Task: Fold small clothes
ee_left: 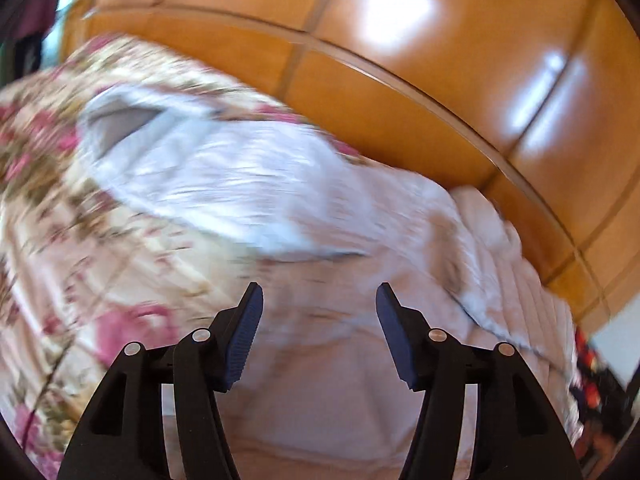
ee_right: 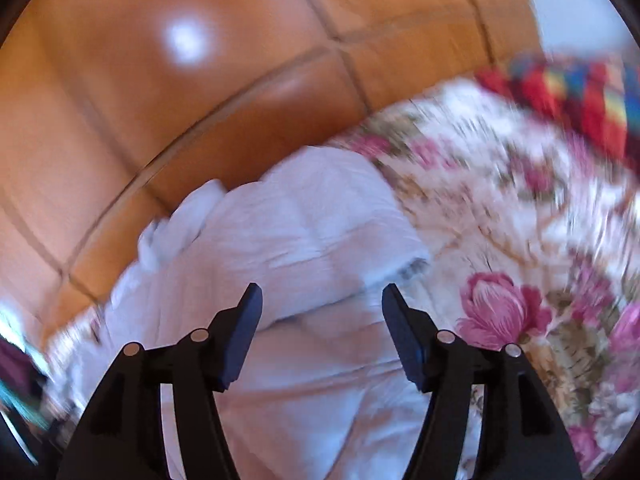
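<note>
A small white garment (ee_left: 224, 184) lies crumpled on a floral bedspread (ee_left: 52, 208), blurred by motion. A grey opening shows at its far left end. My left gripper (ee_left: 319, 300) is open and empty, hovering just above pale cloth in front of the garment. In the right wrist view the white garment (ee_right: 304, 232) lies ahead and under my right gripper (ee_right: 322, 300), which is open and empty above it. The floral bedspread (ee_right: 520, 240) spreads to the right.
A glossy orange-brown wooden headboard (ee_left: 400, 60) with panel grooves runs behind the bed; it also shows in the right wrist view (ee_right: 160, 100). A bright red, blue and yellow cloth (ee_right: 580, 96) lies at the far right. Dark clutter (ee_left: 596, 380) sits at the right edge.
</note>
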{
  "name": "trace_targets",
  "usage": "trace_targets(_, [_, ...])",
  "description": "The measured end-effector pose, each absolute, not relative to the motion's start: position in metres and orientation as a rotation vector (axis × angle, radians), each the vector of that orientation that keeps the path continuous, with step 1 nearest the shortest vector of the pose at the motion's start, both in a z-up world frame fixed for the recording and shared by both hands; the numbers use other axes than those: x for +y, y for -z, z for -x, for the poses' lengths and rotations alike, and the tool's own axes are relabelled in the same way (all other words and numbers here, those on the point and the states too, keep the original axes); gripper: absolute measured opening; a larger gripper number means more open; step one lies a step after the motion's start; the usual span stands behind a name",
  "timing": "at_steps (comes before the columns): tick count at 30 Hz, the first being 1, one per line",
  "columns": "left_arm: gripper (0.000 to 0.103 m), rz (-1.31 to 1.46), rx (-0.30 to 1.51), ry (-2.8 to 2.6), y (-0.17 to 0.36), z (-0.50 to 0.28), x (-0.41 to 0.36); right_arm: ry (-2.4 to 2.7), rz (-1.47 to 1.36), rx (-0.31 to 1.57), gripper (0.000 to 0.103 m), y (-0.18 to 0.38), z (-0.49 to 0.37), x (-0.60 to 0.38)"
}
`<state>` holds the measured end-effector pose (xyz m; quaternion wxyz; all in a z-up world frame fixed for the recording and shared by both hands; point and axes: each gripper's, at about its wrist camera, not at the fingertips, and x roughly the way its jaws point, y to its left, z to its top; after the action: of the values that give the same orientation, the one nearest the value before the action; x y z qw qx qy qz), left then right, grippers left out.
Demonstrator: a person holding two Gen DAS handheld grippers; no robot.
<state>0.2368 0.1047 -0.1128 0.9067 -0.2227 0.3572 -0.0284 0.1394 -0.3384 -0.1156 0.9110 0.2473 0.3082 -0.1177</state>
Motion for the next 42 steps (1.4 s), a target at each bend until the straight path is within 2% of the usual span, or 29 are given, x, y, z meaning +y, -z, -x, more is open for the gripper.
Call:
trace_targets(1, [0.065,0.485,0.739,0.048,0.115,-0.235,0.113,0.212,-0.448,0.628,0.069,0.113,-0.141,-0.325])
trace_targets(6, [0.066,0.541,0.744,0.032,0.113,-0.229,0.14,0.088,-0.243,0.617,0.071,0.114,-0.154,-0.278])
trace_targets(12, [0.066,0.505,0.688,0.009,0.091,-0.232,0.166,0.073,-0.239,0.696,0.072,0.136,-0.161,-0.272])
trace_targets(18, [0.066,0.43,0.652,-0.098,0.077,-0.252,0.206,0.076,-0.276,0.717,0.078,0.142,-0.162,-0.277])
trace_targets(19, [0.067,0.425,0.649,-0.122,0.076,-0.256,0.213,0.075,-0.275,0.718,0.079,0.143,-0.163,-0.276])
trace_targets(20, [0.073,0.41,0.643,-0.158,0.075,-0.261,0.222,0.074,-0.276,0.721,0.079,0.144,-0.163,-0.276])
trace_targets(21, [0.075,0.394,0.635,-0.19,0.074,-0.265,0.228,0.071,-0.279,0.723,0.079,0.144,-0.164,-0.277])
trace_targets(29, [0.075,0.038,0.656,-0.349,0.084,-0.302,0.239,0.056,-0.348,0.729,0.079,0.148,-0.165,-0.284])
trace_targets(36, [0.075,-0.081,0.67,-0.35,0.094,-0.327,0.236,0.06,-0.345,0.738,0.08,0.149,-0.167,-0.281])
trace_targets(37, [0.073,-0.091,0.669,-0.349,0.095,-0.33,0.234,0.059,-0.344,0.739,0.08,0.149,-0.168,-0.281])
trace_targets(38, [0.055,-0.106,0.67,-0.345,0.095,-0.334,0.232,0.06,-0.345,0.741,0.08,0.15,-0.168,-0.281])
trace_targets(39, [0.032,-0.126,0.686,-0.333,0.095,-0.34,0.23,0.06,-0.344,0.742,0.08,0.15,-0.168,-0.28])
trace_targets(40, [0.026,-0.141,0.698,-0.34,0.096,-0.343,0.228,0.061,-0.344,0.742,0.08,0.15,-0.168,-0.28])
trace_targets(41, [0.013,-0.148,0.7,-0.344,0.094,-0.345,0.226,0.06,-0.344,0.741,0.08,0.15,-0.168,-0.281])
trace_targets(42, [0.008,-0.144,0.697,-0.339,0.092,-0.345,0.225,0.059,-0.345,0.741,0.08,0.15,-0.168,-0.281])
